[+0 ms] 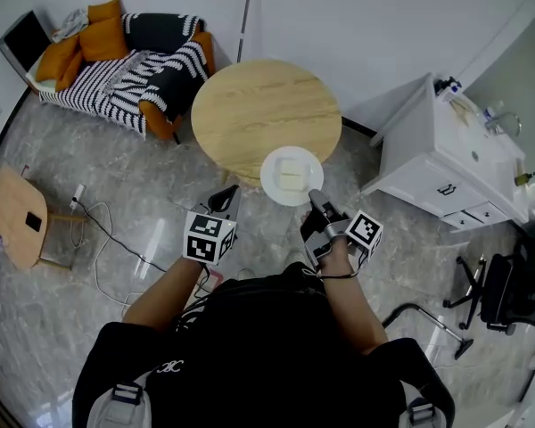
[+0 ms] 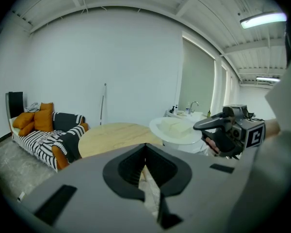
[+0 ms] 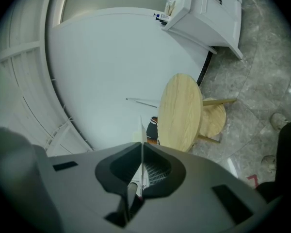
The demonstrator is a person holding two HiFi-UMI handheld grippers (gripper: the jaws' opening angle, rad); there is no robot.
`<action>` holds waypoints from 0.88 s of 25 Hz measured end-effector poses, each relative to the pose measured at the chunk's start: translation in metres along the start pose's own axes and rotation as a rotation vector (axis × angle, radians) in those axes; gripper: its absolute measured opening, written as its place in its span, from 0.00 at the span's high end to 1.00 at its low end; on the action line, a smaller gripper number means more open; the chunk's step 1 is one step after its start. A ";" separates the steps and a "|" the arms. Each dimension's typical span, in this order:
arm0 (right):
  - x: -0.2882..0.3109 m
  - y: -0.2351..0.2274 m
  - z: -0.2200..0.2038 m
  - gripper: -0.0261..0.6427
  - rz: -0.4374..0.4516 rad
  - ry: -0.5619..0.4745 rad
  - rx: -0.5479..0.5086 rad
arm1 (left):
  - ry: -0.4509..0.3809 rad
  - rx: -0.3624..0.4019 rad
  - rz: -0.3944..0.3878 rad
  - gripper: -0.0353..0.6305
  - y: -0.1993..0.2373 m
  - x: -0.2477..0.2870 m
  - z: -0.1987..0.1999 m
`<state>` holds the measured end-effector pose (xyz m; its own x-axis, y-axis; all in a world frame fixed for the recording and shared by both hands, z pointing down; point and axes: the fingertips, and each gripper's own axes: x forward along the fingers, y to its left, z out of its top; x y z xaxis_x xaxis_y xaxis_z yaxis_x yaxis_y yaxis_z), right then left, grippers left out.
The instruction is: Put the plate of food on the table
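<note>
Plate (image 1: 269, 185) of pale food (image 1: 292, 174) raised over the near right edge of the round wooden bench (image 1: 250, 105), near rim pinched in the jaws of the right gripper (image 1: 313, 196). Just left, left gripper (image 1: 225, 200) with jaws together, nothing between. Striped sofa (image 1: 116, 78) far left.

The left gripper (image 2: 145, 145) has its jaws closed tip to tip with nothing between them. Straight ahead stands a round wooden table (image 2: 111, 136). Ahead to its right, the right gripper (image 2: 198, 125) holds a white plate (image 2: 177, 134) of pale food (image 2: 173, 125) by the rim. A striped sofa (image 2: 41, 139) sits far left.
</note>
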<state>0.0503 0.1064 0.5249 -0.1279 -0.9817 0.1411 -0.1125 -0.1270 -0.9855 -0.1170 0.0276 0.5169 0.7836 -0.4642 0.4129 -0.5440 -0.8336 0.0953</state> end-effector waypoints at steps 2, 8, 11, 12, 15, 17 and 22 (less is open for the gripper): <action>0.000 0.002 0.000 0.93 0.012 -0.007 0.007 | 0.006 0.007 -0.006 0.94 0.000 0.000 -0.002; 0.006 0.000 0.006 0.93 0.033 -0.016 0.020 | 0.012 0.017 0.003 0.94 0.005 0.003 -0.005; 0.016 -0.004 0.013 0.93 0.034 -0.006 0.024 | 0.017 0.018 0.014 0.94 0.009 0.010 -0.003; 0.020 -0.004 0.017 0.93 0.036 -0.001 0.025 | 0.017 0.019 0.018 0.94 0.011 0.014 -0.001; 0.035 -0.004 0.028 0.93 0.043 0.011 0.028 | 0.019 0.020 0.026 0.94 0.016 0.025 0.004; 0.045 -0.005 0.035 0.93 0.047 0.014 0.032 | 0.023 0.019 0.032 0.94 0.023 0.034 0.006; 0.072 -0.007 0.052 0.93 0.035 0.030 0.035 | 0.028 0.009 0.047 0.94 0.040 0.057 0.016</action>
<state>0.0933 0.0292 0.5373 -0.1605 -0.9810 0.1092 -0.0730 -0.0986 -0.9925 -0.0894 -0.0368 0.5294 0.7487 -0.4943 0.4416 -0.5770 -0.8140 0.0671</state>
